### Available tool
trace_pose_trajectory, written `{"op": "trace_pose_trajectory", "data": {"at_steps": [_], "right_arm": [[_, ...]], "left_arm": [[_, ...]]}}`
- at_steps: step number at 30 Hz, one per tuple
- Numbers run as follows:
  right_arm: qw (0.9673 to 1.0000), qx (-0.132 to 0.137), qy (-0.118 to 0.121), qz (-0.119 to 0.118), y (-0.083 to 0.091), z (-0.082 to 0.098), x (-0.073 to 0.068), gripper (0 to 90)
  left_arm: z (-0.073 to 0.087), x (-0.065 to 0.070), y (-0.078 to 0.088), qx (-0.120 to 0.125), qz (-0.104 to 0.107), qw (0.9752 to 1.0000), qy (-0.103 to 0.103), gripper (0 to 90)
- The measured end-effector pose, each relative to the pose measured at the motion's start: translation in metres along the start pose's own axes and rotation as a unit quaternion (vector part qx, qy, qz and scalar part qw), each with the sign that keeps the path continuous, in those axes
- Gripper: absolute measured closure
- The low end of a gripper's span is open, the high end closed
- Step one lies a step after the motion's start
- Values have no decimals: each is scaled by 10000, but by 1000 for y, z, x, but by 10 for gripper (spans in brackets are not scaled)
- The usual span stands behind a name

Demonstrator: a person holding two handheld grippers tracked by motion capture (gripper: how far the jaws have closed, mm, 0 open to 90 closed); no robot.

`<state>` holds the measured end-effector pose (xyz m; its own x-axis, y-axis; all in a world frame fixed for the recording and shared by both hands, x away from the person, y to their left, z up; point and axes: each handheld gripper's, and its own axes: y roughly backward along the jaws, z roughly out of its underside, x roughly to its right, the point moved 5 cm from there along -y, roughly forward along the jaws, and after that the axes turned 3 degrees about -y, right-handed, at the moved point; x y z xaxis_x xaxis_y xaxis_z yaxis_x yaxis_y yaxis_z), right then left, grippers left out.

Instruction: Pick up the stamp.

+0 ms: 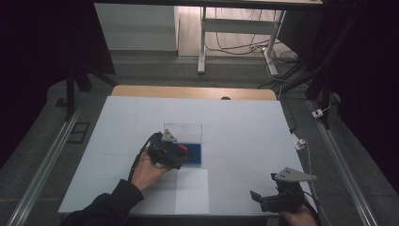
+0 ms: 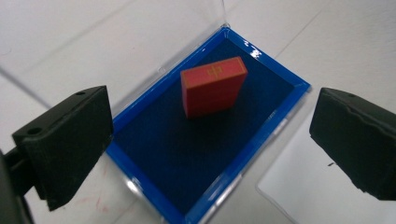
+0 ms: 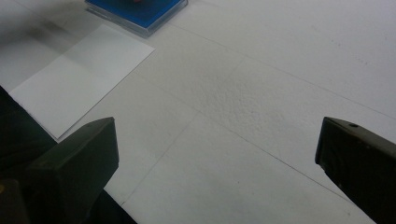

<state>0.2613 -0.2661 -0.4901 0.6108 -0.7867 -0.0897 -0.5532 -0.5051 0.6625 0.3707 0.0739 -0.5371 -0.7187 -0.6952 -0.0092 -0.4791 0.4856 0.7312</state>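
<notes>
At the left of the high view, the person's left hand [image 1: 147, 173] holds the left gripper [image 1: 175, 159] over the near left edge of a small clear case [image 1: 183, 132], whose transparent lid stands upright at the back. In the left gripper view, that gripper's jaws stand wide apart with nothing between them, one to each side of the case's blue-lined base [image 2: 187, 154]. A red block [image 2: 213, 86] stands on edge on the dark blue lining, toward the far end of the base, tilted slightly and clear of both jaws; a faint gold mark shows on its top face. Just in front of the case lies a white paper sheet [image 1: 192, 190] on the white table cover [image 1: 244, 127]. Farther right, near the table's front corner, the right gripper [image 1: 273, 200] hovers well apart from the case. The right gripper view shows its jaws spread wide and empty above bare table cover.
</notes>
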Motion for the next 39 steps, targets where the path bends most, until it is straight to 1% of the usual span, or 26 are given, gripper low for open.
{"op": "trace_pose_trajectory", "data": {"at_steps": [2, 3, 4, 5, 6, 7, 8, 9, 10, 12, 13, 14, 17, 18, 19, 20, 21, 22, 24, 28, 34, 35, 37, 39], "right_arm": [[10000, 0, 0, 0, 0, 0, 0, 0], [10000, 0, 0, -2, 0, 0, 0, 0], [10000, -1, 0, 2, 0, 0, 0, 0], [10000, 5, -4, 5, 0, 0, 0, 0], [10000, 5, -4, 5, 0, 0, 0, 0], [10000, 3, -15, 2, 0, 0, 0, 0], [10000, 6, -11, 0, 0, 0, 0, 0], [10000, 6, -11, 0, 0, 0, 0, 0], [10000, 7, -8, -1, 0, 0, 0, 0], [10000, 3, -11, -2, 0, 0, 0, 0], [10000, 1, -11, -3, 0, 0, 0, 0], [10000, 1, -11, -3, 0, 0, 0, 0], [10000, 3, -10, -5, 0, 0, 0, 0], [10000, 5, -7, -5, 0, 0, 0, 0], [10000, 0, -14, -8, 0, 0, 0, 0], [10000, 0, -14, -8, 0, 0, 0, 0], [10000, 3, -23, -9, 0, 0, 0, 0], [10000, 13, -35, -12, 0, 0, 0, 0], [10000, 46, -77, -22, 1, 0, 1, 0], [9999, 57, -97, -27, 1, 0, 1, 0], [10000, 49, -31, -24, 1, 0, 1, 0], [10000, 56, -27, -32, 1, 0, 0, 0], [10000, 47, -23, -35, 1, 0, 0, 0], [10000, 34, -11, -34, 1, 0, 0, 0]], "left_arm": [[-3, 0, -5, -68, -106, 9999, -12, 35], [-4, 0, -6, -67, -143, 9999, -21, 58], [-5, 0, -7, -73, -164, 9998, -11, 58], [-6, -1, -8, -71, -164, 9998, 1, 103], [-6, -1, -9, -77, -151, 9999, 13, 103], [-7, -2, -9, -78, -146, 9999, 33, 167], [-7, -2, -9, -75, -140, 9999, 52, 200], [-7, -3, -9, -79, -116, 9999, 69, 200], [-8, -3, -10, -76, -72, 9999, 96, 232], [-8, -3, -10, -95, -62, 9999, 112, 307], [-8, -2, -10, -112, -37, 9998, 148, 330], [-9, -2, -10, -112, -8, 9998, 169, 330], [-10, -1, -10, -130, 13, 9997, 206, 390], [-10, -1, -10, -134, 15, 9997, 216, 418], [-10, -1, -10, -117, 50, 9996, 241, 477], [-10, -1, -9, -106, 82, 9996, 254, 477], [-10, 0, -9, -103, 56, 9996, 258, 546], [-10, 0, -9, -108, 32, 9996, 257, 568], [-10, 0, -9, -130, 16, 9995, 300, 578], [-11, 0, -9, -161, -13, 9996, 227, 581], [-10, -4, -7, -133, 163, 9995, 241, 581], [-11, -4, -6, -112, 155, 9995, 249, 581], [-12, -5, -4, -72, 159, 9996, 200, 581], [-12, -6, -3, -17, 208, 9997, 144, 581]]}}
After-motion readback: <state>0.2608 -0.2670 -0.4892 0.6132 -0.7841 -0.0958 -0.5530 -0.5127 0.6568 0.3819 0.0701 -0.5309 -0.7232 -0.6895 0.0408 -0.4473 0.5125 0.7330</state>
